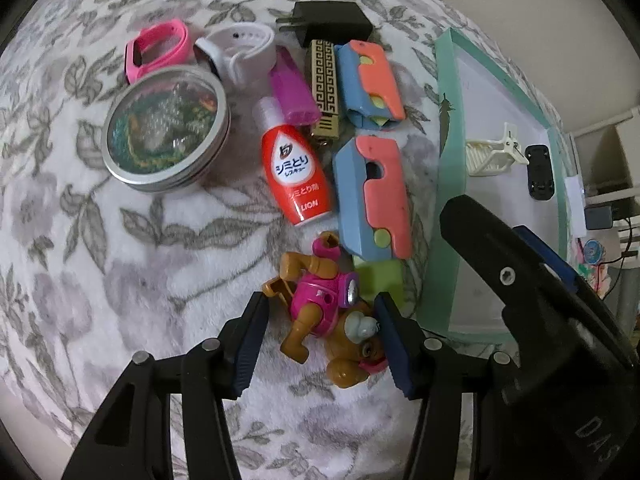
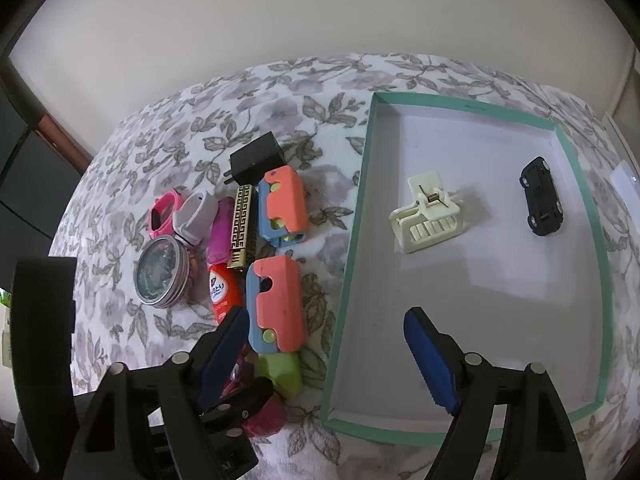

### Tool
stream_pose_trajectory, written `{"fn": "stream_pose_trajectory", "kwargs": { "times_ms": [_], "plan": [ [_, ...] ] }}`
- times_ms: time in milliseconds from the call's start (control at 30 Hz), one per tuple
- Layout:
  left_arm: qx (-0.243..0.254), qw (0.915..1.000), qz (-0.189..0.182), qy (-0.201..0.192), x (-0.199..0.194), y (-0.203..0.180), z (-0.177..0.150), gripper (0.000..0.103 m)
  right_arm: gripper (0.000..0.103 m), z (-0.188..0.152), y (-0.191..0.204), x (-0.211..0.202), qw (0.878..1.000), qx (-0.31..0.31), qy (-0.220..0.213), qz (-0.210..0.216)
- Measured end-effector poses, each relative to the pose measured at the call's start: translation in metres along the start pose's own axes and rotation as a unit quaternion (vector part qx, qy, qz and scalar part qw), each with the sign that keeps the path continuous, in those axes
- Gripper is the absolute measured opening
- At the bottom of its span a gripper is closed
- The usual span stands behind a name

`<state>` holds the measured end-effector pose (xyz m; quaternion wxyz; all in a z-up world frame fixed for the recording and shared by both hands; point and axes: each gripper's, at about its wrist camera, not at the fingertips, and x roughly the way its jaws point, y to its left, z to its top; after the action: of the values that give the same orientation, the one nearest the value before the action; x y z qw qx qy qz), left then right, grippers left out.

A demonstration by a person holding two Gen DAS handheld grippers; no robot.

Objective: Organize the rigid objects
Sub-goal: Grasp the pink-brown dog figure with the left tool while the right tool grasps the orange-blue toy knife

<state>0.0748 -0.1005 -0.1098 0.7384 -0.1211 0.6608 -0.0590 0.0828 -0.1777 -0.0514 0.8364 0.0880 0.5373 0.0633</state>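
Observation:
A brown toy dog in a pink vest lies on the floral blanket between the blue pads of my left gripper. Both pads touch it, one at its paw side and one at its head, so the gripper is shut on it. In the right wrist view only pink parts of the toy dog show behind the left gripper's black frame. My right gripper stands open above the near left edge of the teal-rimmed tray, with nothing between its fingers. Inside the tray lie a cream hair clip and a black toy car.
Left of the tray lie several items: a round tin, a red bottle, two blue-and-orange toys, a green block, a gold case, a purple piece, a pink band, a white watch, a black charger.

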Motion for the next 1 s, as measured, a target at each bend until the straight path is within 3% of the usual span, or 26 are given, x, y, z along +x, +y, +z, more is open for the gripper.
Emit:
{"fn": "stream_pose_trajectory", "kwargs": {
  "times_ms": [33, 133, 400, 633, 733, 1000],
  "plan": [
    [0.0, 1.0, -0.003, 0.001, -0.002, 0.0, 0.0, 0.047, 0.082, 0.0, 0.0, 0.0, 1.0, 0.001, 0.0, 0.0],
    [-0.005, 1.0, -0.008, 0.0, -0.003, -0.006, -0.001, 0.047, 0.082, 0.0, -0.002, 0.001, 1.0, 0.006, 0.001, 0.001],
    [-0.045, 0.9989, -0.002, -0.014, -0.024, 0.035, 0.004, 0.047, 0.081, 0.0, 0.001, 0.003, 1.0, 0.003, 0.002, 0.004],
    [-0.088, 0.9954, 0.019, -0.035, -0.032, 0.066, 0.009, 0.047, 0.07, 0.001, 0.016, 0.008, 1.0, -0.021, 0.01, 0.011],
    [-0.101, 0.9943, 0.01, -0.034, -0.029, 0.079, 0.009, 0.047, 0.065, 0.001, 0.023, 0.01, 0.999, -0.032, 0.014, 0.013],
    [-0.107, 0.9936, 0.011, -0.035, -0.038, 0.101, 0.006, 0.048, 0.049, -0.002, 0.045, 0.025, 0.997, -0.078, 0.028, -0.003]
  ]
}}
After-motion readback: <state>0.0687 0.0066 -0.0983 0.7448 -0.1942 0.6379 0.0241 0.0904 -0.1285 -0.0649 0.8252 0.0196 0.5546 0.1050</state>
